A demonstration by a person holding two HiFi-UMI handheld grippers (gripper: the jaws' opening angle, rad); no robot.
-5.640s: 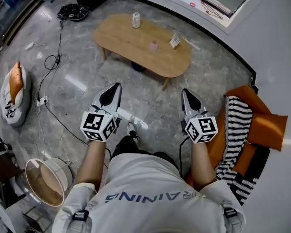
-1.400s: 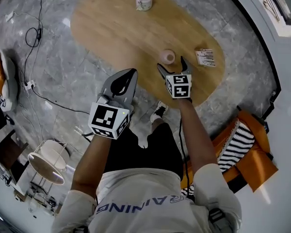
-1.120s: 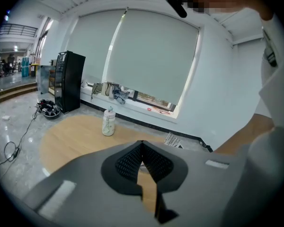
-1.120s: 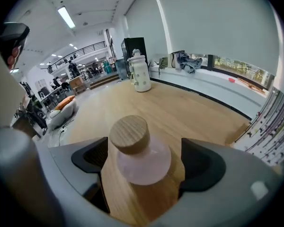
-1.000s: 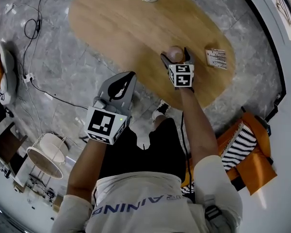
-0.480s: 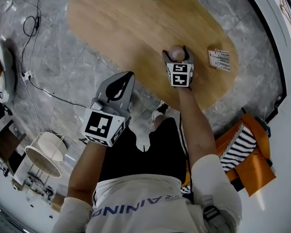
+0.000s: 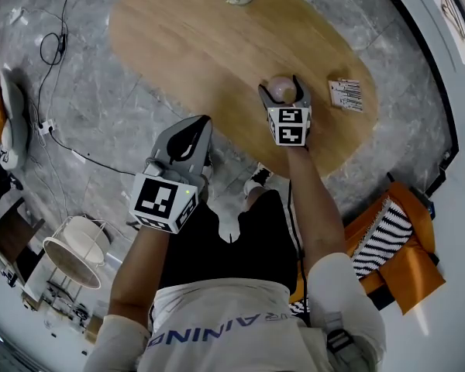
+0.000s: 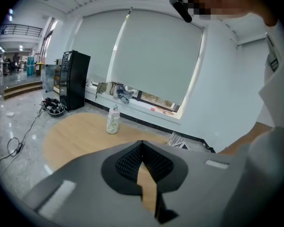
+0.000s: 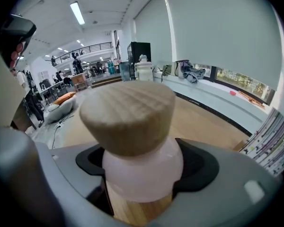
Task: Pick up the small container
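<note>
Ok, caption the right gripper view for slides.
Right gripper, jaws just closed on the pink small container with wooden lid.

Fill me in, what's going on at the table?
A person works a gripper in each hand. The right gripper has just closed its jaws on the small container, pink with a wooden lid, over the oval wooden table; whether it has lifted off is unclear. The left gripper hangs shut and empty near the table's edge.
</note>
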